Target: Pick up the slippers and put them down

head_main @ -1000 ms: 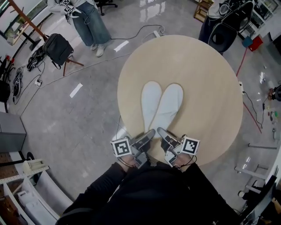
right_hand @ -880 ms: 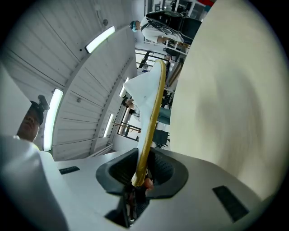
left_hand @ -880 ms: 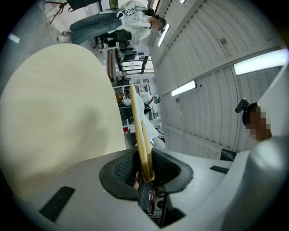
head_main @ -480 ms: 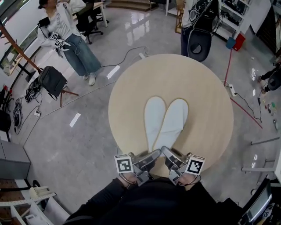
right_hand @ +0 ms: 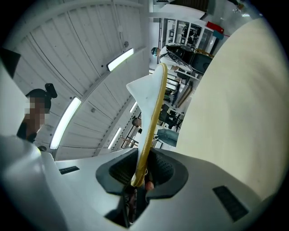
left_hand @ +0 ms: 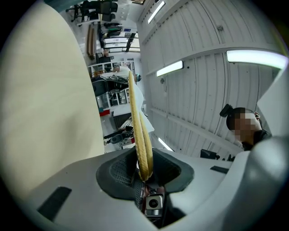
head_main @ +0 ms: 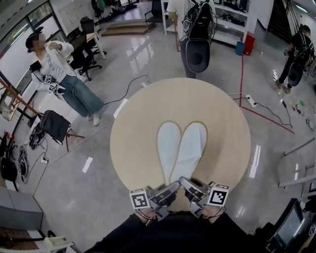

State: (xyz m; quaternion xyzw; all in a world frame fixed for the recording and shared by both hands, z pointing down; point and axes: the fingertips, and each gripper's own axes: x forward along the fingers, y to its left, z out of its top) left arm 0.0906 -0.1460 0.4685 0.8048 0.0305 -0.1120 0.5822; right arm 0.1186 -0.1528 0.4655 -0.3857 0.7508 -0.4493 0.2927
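Status: pick-up half looks done, put-down not yet.

Left gripper [head_main: 168, 189] is clamped on the heel edge of the left slipper [head_main: 168, 143]. Right gripper [head_main: 187, 185] pinches the heel edge of the right slipper [head_main: 192, 143] the same way. Both gripper views show a thin yellow-rimmed sole caught between the pads, no gap.

Each slipper sticks out ahead of its gripper, edge-on to that camera. Room background shows between it and the desk [head_main: 131, 133], so I read both as off the surface, held over its middle. From the head view they form a V: heels converging at the grippers, toes fanned out, pale faces up. Can't judge height from that view.

Left to do: lower both flat onto the desk, release, back off. No target spot is given, and the desk below them is bare, so straight down should work. Soles look soft, so expect the toes to droop and land first.

Surface: round, light wood-tone top.

Room:
- Glossy grey floor [head_main: 74, 168], with cables [head_main: 129, 88] and a black bag [head_main: 53, 126] on it at left.
- A person in jeans [head_main: 61, 81] beyond the bag.
- A second person [head_main: 195, 34] past the far rim, and a third [head_main: 296, 54] far right.
- A red line [head_main: 242, 74] on the floor.
- Shelving [head_main: 227, 10] at the back.
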